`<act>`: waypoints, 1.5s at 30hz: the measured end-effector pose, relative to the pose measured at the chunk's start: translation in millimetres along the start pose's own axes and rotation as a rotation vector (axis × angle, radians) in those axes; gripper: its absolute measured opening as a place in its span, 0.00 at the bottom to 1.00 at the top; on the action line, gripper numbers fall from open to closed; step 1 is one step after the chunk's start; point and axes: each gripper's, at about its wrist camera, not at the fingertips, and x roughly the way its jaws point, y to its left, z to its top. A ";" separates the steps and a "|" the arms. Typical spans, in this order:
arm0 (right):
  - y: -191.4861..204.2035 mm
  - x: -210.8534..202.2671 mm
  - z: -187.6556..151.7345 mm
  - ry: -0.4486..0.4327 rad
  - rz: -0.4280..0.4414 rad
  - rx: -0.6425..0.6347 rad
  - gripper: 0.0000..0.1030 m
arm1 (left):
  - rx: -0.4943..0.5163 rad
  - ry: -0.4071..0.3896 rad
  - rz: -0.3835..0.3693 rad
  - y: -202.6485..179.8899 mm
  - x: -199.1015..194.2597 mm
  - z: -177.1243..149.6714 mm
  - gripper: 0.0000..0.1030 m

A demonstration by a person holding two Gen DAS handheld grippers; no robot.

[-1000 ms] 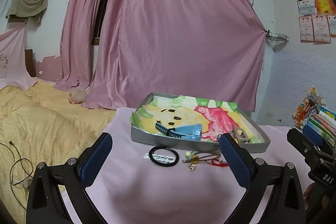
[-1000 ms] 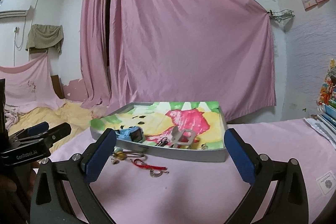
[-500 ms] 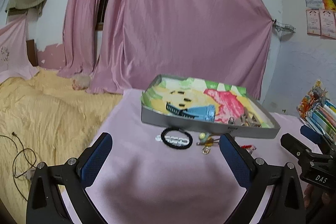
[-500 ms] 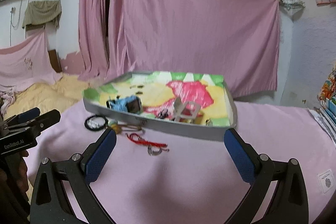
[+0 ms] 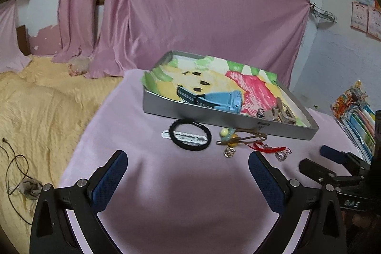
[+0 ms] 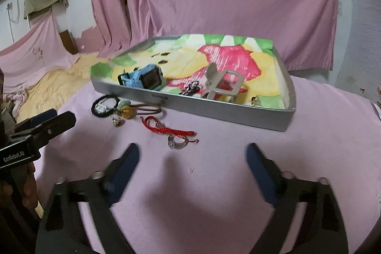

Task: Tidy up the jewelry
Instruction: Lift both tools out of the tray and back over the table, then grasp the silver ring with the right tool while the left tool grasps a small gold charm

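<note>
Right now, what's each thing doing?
Left tongs: open, empty.
Right tongs: open, empty.
Tray: on the pink cloth, holding a blue watch.
Black hair tie: outside the tray.
Red cord: outside.
Silver ring: outside.

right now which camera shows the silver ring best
The right wrist view: the silver ring lies close ahead on the pink cloth, its band clearly visible beside the red cord. In the left wrist view it is only a small blurry glint.
</note>
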 end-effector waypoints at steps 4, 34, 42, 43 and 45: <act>3.3 6.1 1.9 0.033 0.023 -0.017 0.53 | 0.017 0.056 -0.040 -7.1 10.2 0.9 0.78; 17.9 37.2 16.9 0.153 0.119 -0.062 0.32 | 0.095 0.211 -0.133 -46.1 57.2 11.8 0.22; 17.1 37.0 17.5 0.154 0.104 -0.066 0.17 | 0.095 0.212 -0.112 -46.0 58.1 11.8 0.13; 16.2 37.0 16.8 0.154 0.106 -0.066 0.17 | 0.096 0.213 -0.105 -46.0 58.1 11.8 0.12; 16.2 34.6 14.7 0.155 0.112 -0.069 0.17 | 0.099 0.213 -0.106 -46.0 57.6 11.3 0.12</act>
